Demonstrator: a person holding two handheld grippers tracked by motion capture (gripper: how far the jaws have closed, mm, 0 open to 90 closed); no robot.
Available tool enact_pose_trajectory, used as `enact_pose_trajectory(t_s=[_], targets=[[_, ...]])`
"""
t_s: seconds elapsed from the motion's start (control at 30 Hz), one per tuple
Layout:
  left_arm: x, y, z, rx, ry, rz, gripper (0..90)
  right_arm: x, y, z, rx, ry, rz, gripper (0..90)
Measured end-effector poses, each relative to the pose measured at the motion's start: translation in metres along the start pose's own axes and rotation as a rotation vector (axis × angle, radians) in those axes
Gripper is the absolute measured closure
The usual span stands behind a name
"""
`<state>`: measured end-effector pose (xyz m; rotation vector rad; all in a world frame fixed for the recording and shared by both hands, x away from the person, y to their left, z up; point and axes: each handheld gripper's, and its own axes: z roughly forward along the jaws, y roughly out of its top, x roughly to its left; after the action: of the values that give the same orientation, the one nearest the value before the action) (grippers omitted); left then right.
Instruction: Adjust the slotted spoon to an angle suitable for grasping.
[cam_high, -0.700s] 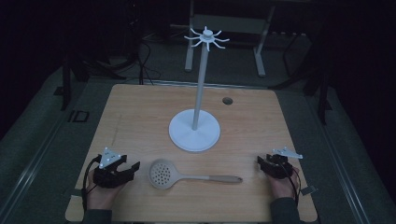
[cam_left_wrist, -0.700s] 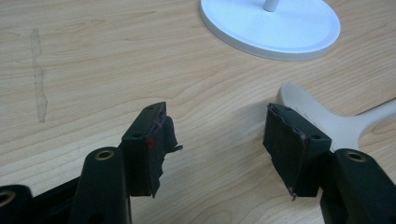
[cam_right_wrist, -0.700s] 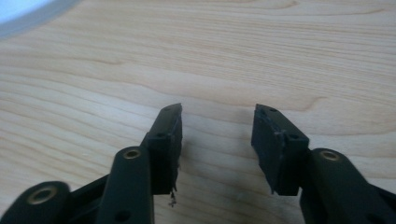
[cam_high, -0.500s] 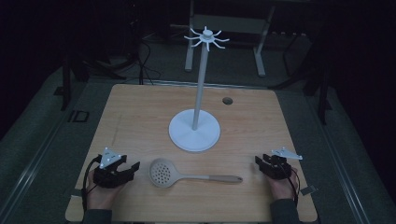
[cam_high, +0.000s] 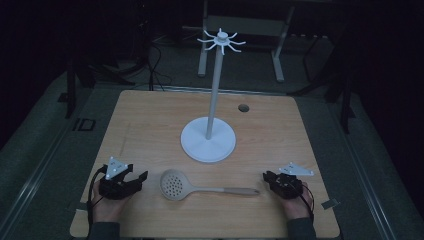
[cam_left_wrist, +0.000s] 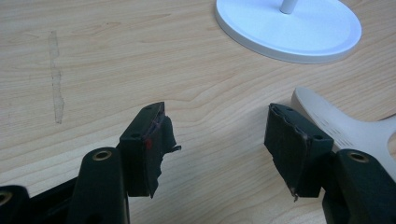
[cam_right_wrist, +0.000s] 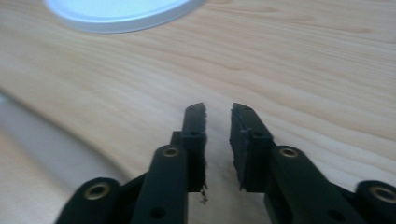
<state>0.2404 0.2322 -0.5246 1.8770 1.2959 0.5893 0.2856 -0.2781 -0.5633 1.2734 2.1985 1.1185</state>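
A pale slotted spoon (cam_high: 210, 189) lies flat near the table's front edge, its round head to the left and its handle to the right. My left gripper (cam_high: 139, 180) rests just left of the head, jaws wide open and empty (cam_left_wrist: 217, 135); the spoon's head (cam_left_wrist: 345, 128) lies just beyond its right jaw. My right gripper (cam_high: 266, 179) sits just off the handle's right end, its jaws a narrow gap apart with nothing between them (cam_right_wrist: 218, 116). The blurred handle (cam_right_wrist: 46, 140) runs along its left.
A white stand (cam_high: 208, 139) with a round base, a tall pole and hooked arms on top rises mid-table behind the spoon. A small round hole (cam_high: 243, 107) sits at the back right of the wooden table (cam_high: 150, 125). Dark floor surrounds it.
My right gripper has slid a little to the left, closer to the end of the spoon's handle. The left gripper and the spoon have stayed put.
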Motion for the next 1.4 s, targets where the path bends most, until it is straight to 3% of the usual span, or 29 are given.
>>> enact_pose_trajectory(t_s=[0.07,0.17,0.37,0.57,0.7,0.93,1.07,1.4], targets=[[0.0,0.0,0.0,0.0,0.0,0.0,39.3,0.003,0.0,0.0,0.0,0.014,-0.003,79.8],[0.0,0.0,0.001,0.001,-0.002,0.002,39.3,0.02,-0.001,-0.004,-0.013,0.084,-0.036,88.8],[-0.001,0.0,0.001,0.002,-0.003,0.002,39.4,0.037,-0.003,-0.008,-0.018,0.152,-0.085,90.0],[-0.002,0.0,0.002,0.007,-0.007,0.006,39.4,0.05,-0.012,-0.011,0.011,0.179,-0.137,89.9],[-0.002,0.0,0.002,0.008,-0.007,0.005,39.3,0.054,-0.018,-0.013,0.039,0.191,-0.145,89.9],[-0.003,0.0,0.003,0.011,-0.009,0.005,39.3,0.055,-0.021,-0.008,0.084,0.184,-0.154,89.8],[-0.003,0.0,0.003,0.012,-0.007,0.002,39.3,0.053,-0.019,-0.005,0.072,0.178,-0.145,89.9],[-0.005,0.0,0.008,0.026,-0.009,0.012,39.3,0.048,-0.004,0.013,0.07,0.107,-0.158,89.9]])
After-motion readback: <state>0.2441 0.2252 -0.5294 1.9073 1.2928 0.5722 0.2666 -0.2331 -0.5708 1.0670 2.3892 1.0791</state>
